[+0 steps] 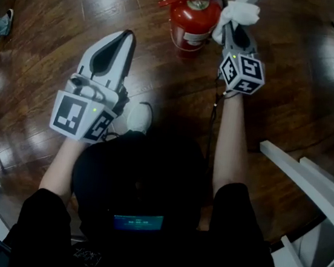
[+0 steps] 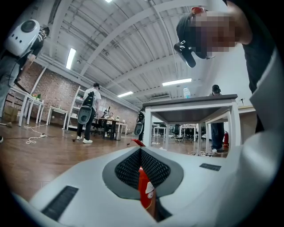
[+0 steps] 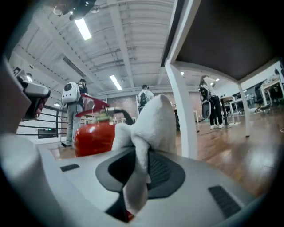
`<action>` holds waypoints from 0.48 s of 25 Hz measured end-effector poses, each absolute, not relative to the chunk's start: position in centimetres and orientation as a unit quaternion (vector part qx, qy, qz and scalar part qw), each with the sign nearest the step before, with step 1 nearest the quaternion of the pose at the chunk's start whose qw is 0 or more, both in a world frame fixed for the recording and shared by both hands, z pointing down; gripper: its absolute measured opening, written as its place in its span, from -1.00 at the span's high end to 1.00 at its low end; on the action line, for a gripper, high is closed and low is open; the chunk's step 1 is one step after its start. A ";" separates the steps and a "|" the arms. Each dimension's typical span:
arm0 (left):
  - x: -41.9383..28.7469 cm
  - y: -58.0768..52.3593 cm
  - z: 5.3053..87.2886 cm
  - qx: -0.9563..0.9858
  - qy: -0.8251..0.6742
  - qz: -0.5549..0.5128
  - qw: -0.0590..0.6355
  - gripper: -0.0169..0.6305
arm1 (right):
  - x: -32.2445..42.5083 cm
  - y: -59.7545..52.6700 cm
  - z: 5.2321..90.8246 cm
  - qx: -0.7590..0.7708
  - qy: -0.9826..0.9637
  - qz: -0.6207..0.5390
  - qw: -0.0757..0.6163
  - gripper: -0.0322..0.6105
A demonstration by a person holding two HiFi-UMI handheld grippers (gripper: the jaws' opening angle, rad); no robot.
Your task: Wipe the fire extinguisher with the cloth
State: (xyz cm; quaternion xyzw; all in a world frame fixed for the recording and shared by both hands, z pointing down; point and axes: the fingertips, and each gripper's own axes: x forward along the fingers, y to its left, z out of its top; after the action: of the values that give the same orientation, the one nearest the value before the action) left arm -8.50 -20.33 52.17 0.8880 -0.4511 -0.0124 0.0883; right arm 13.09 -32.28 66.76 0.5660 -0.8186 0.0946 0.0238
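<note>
A red fire extinguisher [image 1: 193, 18] stands upright on the wooden floor, its handle and black hose on top. My right gripper [image 1: 228, 27] is shut on a white cloth [image 1: 237, 13], which touches the extinguisher's right side near the top. In the right gripper view the cloth [image 3: 151, 122] bunches above the right gripper [image 3: 141, 155], with the extinguisher [image 3: 92, 138] just left of it. My left gripper [image 1: 129, 34] is shut and holds nothing, a short way left of the extinguisher and nearer me. A red sliver of the extinguisher [image 2: 144, 190] shows behind the left gripper [image 2: 140, 150].
A white table frame [image 1: 309, 178] slants in at the right, and its leg [image 3: 181, 111] stands close behind the cloth. My white shoe [image 1: 139, 117] rests on the floor beside the left gripper. Another table [image 2: 191, 103] and several standing people are farther off.
</note>
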 end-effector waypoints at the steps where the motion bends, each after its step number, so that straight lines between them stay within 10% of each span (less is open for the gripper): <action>1: -8.6 -20.4 52.2 0.887 -0.452 -0.013 0.089 0.95 | 13.1 -32.1 68.4 0.566 -0.817 0.106 0.035 0.66; 12: -8.2 -20.7 52.4 0.889 -0.447 -0.021 0.095 0.95 | 13.9 -31.0 85.1 0.571 -0.761 0.250 0.180 0.66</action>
State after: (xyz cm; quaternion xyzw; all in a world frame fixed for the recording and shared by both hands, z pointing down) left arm -8.20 -20.69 52.36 0.8891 -0.4473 -0.0210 0.0945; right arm 13.88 -30.97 85.07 0.5713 -0.7607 0.2502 0.1798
